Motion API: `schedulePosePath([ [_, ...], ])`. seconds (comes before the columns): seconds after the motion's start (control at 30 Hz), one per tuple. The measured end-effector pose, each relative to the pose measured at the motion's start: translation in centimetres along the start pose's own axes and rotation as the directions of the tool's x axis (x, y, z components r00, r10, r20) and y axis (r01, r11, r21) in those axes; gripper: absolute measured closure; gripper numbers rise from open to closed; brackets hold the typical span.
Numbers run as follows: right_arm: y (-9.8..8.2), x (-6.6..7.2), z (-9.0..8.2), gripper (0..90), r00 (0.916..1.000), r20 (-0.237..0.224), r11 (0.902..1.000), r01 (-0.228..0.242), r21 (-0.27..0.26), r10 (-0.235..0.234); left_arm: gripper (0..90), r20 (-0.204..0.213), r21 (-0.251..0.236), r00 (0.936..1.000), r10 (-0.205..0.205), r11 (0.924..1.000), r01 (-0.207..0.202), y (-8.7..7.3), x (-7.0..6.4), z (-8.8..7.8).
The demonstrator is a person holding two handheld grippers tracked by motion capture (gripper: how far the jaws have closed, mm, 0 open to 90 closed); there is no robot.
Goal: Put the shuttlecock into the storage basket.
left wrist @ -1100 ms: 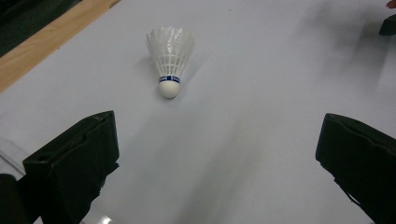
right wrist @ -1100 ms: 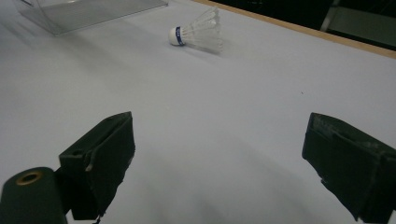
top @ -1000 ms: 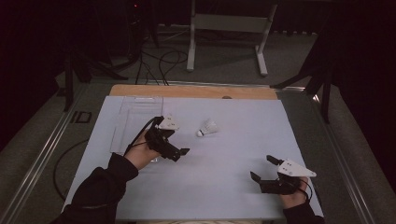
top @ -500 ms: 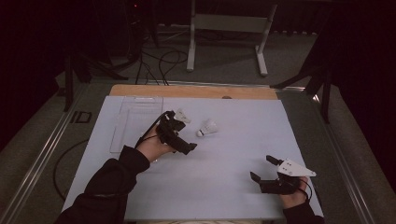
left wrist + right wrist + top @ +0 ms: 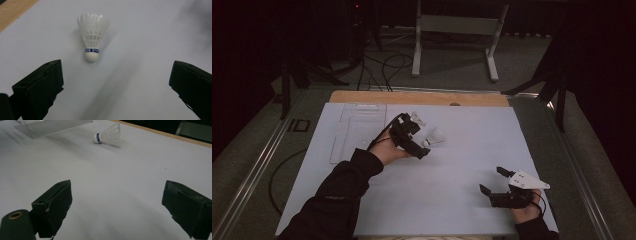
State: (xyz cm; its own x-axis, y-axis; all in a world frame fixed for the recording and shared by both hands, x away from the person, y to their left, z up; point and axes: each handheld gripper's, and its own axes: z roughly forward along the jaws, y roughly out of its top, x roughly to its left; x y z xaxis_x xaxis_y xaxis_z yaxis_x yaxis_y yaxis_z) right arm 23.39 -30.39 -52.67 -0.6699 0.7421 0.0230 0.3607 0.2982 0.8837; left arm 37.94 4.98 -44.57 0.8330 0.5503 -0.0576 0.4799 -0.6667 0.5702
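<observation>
White feathered shuttlecock with a blue band and round white cork tip [image 5: 92, 35] lies on its side on the white sheet covering the desk [image 5: 462, 200], a bit toward the far edge, near the middle. Left gripper [image 5: 422, 147] just beside it, jaws wide apart, cork end pointing at the gap, not touching. Right gripper [image 5: 492, 181] near the desk's near right corner, well apart from the shuttlecock, jaws also spread, holding nothing. Clear plastic box [image 5: 357, 127], probably a lid or tray, sits toward the far left.
</observation>
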Motion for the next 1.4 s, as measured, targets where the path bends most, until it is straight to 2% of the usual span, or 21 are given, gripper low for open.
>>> schedulePosePath([
  [0.13, 0.0, 0.0, 0.0, 9.5, 1.0000, -0.001, 1.0000, 0.002, -0.003, -0.002, 0.0, -0.005, 0.002, 0.9999, 0.010, 0.9999, -0.010, 0.4, 0.4, 0.8],
  [0.17, 0.0, 0.0, 0.0, 9.5, 1.0000, -0.002, 1.0000, 0.000, -0.001, 0.000, 0.0, -0.004, 0.010, 1.0000, -0.001, 1.0000, 0.001, 0.6, 0.6, 1.3],
  [0.3, 0.0, 0.0, 0.0, 9.5, 1.0000, -0.004, 1.0000, 0.003, -0.001, -0.003, 0.0, -0.002, 0.025, 1.0000, 0.000, 0.9997, 0.000, 1.0, 0.9, 2.3],
  [0.6, 0.0, 0.0, 0.0, 9.5, 1.0000, -0.008, 1.0000, -0.003, -0.002, 0.003, 0.7, 0.018, 0.011, 0.9998, 0.001, 0.9999, -0.001, 1.2, 1.5, 3.8],
  [0.77, 0.0, 0.0, 0.0, 9.5, 0.9999, -0.011, 1.0000, -0.001, -0.004, 0.001, 1.3, 0.025, 0.007, 0.9990, -0.037, 0.9993, 0.037, 0.9, 2.0, 5.0],
  [0.93, 0.0, 0.0, 0.0, 9.5, 0.9999, -0.011, 1.0000, -0.002, -0.004, 0.002, 2.4, 0.030, 0.006, 0.9982, -0.052, 0.9986, 0.052, 0.5, 2.4, 6.0],
  [0.97, 0.0, 0.0, 0.0, 9.5, 0.9999, -0.013, 1.0000, -0.003, -0.004, 0.003, 2.9, 0.028, 0.004, 0.9968, -0.075, 0.9972, 0.075, 0.2, 2.6, 6.6],
  [1.0, 0.0, 0.0, 0.0, 9.5, 0.9999, -0.013, 1.0000, -0.003, -0.004, 0.003, 3.4, 0.028, 0.004, 0.9968, -0.075, 0.9972, 0.075, 0.2, 2.6, 6.6],
  [1.1, -0.1, -0.1, 0.0, 9.5, 0.9999, -0.016, 1.0000, -0.002, -0.002, 0.002, 4.8, 0.013, 0.015, 0.9954, -0.095, 0.9954, 0.095, -0.2, 2.9, 7.7],
  [1.2, -0.1, -0.1, 0.1, 9.5, 0.9999, -0.016, 1.0000, -0.001, 0.000, 0.001, 6.2, 0.001, 0.021, 0.9959, -0.091, 0.9957, 0.091, -0.2, 2.8, 8.0],
  [1.23, -0.1, -0.1, 0.1, 9.5, 0.9999, -0.017, 1.0000, -0.002, -0.001, 0.002, 7.9, 0.003, 0.008, 0.9937, -0.112, 0.9937, 0.112, 0.0, 2.8, 8.1],
  [1.27, -0.1, -0.1, 0.1, 9.5, 0.9999, -0.017, 1.0000, -0.002, -0.001, 0.002, 8.8, 0.003, 0.008, 0.9937, -0.112, 0.9937, 0.112, 0.0, 2.8, 8.1],
  [1.3, -0.1, -0.1, 0.1, 9.5, 0.9998, -0.019, 1.0000, -0.003, -0.001, 0.003, 10.0, -0.018, 0.013, 0.9916, -0.128, 0.9917, 0.128, 0.0, 2.8, 8.5],
  [1.4, -0.1, -0.1, 0.0, 9.5, 0.9998, -0.018, 1.0000, -0.002, -0.001, 0.002, 13.9, -0.027, 0.021, 0.9899, -0.139, 0.9900, 0.140, -0.1, 2.7, 9.0],
])
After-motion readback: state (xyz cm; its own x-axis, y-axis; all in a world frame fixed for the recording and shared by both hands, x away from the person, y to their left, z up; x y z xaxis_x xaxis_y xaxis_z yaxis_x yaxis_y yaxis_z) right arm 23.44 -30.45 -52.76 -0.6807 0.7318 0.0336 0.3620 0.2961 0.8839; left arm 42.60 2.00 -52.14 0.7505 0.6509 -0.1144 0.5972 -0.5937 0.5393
